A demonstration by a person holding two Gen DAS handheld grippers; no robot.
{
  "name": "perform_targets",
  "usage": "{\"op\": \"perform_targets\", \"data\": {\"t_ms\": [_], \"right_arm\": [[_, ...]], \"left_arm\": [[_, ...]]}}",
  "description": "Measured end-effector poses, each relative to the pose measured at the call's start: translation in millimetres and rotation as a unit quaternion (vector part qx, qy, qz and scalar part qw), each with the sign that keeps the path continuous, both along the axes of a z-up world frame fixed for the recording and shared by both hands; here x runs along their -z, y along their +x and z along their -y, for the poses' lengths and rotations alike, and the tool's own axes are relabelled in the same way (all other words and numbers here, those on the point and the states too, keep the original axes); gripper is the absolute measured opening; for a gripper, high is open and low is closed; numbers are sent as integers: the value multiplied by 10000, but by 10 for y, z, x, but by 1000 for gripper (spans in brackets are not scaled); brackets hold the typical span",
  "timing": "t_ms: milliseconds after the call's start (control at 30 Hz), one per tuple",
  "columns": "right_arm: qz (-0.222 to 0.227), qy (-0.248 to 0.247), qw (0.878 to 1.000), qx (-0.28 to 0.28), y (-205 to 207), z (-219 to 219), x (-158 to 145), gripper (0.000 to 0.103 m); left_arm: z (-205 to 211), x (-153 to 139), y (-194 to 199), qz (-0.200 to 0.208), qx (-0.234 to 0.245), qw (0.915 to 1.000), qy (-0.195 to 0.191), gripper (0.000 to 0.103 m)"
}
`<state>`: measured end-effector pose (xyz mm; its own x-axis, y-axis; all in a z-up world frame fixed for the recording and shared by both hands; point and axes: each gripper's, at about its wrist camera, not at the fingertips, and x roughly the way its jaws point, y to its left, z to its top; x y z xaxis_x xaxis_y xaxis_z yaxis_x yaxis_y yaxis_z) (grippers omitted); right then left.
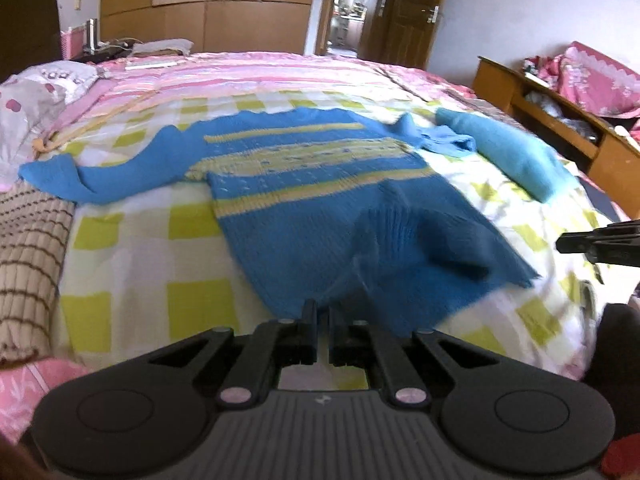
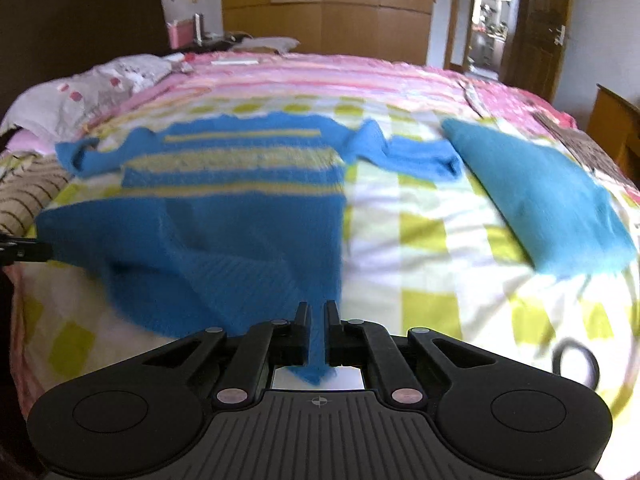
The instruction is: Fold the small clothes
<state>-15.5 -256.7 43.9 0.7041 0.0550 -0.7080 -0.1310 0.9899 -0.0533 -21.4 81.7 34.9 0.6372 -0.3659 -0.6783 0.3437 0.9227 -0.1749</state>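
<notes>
On the checked sheet [image 1: 132,248] in the left wrist view lies the blue striped sweater [image 1: 304,168], sleeves spread to both sides, its lower part lifted and rumpled toward the camera. The left gripper [image 1: 321,316] has its jaws together on the sweater's near edge, though blur makes the pinch hard to confirm. A folded blue piece [image 1: 516,156] sits beside the far sleeve, so one garment looks done and this one only begun. At the right edge this view alone shows the tip of the other tool and a wooden cabinet [image 1: 560,136].

From the right wrist view, the right gripper [image 2: 318,320] is plainly clamped on a corner of the sweater [image 2: 240,200], cloth passing between its jaws. Sleeves and body folds appear still to come. Only here does a dark loop [image 2: 576,360] show on the sheet [image 2: 420,240].
</notes>
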Motion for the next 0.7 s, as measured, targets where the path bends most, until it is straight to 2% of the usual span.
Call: {"op": "perform_targets", "data": {"t_ms": [100, 167, 300, 367, 400, 567, 700], "right_arm": [[-96, -43, 9997, 234, -68, 94, 34, 5], [-139, 97, 9994, 309, -82, 120, 24, 14], [-78, 324, 9990, 291, -29, 69, 51, 17], [-70, 438, 9984, 357, 60, 48, 106, 26], [-96, 471, 9979, 425, 109, 41, 140, 27], [-454, 722, 9944, 631, 383, 31, 367, 36], [-721, 876, 9911, 693, 511, 41, 536, 36]], "left_arm": [[9, -57, -106, 60, 59, 10000, 32, 12], [15, -91, -142, 91, 100, 9999, 35, 13], [38, -122, -136, 144, 84, 9998, 113, 15], [62, -106, -104, 139, 61, 9998, 118, 17], [77, -94, -76, 122, 56, 9998, 112, 17], [254, 22, 56, 38, 185, 9997, 121, 19], [373, 122, 135, -59, 266, 9995, 157, 20]]}}
